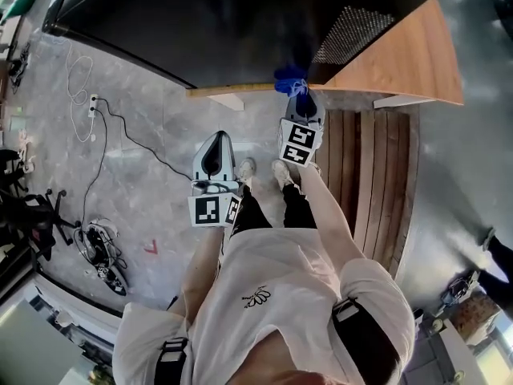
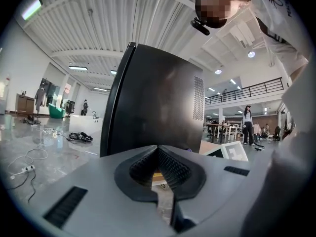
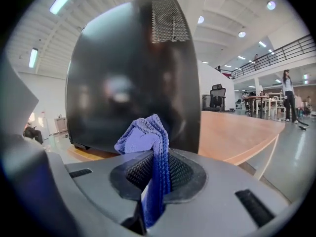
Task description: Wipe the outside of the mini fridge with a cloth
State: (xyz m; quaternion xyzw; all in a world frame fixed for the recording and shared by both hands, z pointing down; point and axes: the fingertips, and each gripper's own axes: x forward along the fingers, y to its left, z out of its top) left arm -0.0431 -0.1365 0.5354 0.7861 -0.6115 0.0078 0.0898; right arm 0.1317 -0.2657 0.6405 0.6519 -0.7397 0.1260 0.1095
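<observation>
– Right gripper view: what was held in the right gripper (image 3: pixel 156 174)?
– A blue cloth (image 3: pixel 144 136) was clamped between its jaws. A bunched wad was let stand out past the tips, presumably so that fabric rather than plastic would meet the surface.
– Where was the mini fridge (image 3: pixel 128 73) found?
– It was seen standing on the wooden bench (image 3: pixel 237 132), straight ahead of the cloth. Its dark side panel, with a vent grille (image 3: pixel 170 14) at the top, was faced by the jaws. The cloth was held near the panel's lower part, but contact could not be confirmed.
– And the left gripper (image 2: pixel 159 171)?
– Its jaws were pressed together with nothing between them. It was held left of the right gripper and nearer the person (image 1: pixel 280 295), judged to be parked clear of the wiping path.
– How far along was the task judged to be?
– At the approach or the first stroke. No wiped streaks could be made out on the panel.
</observation>
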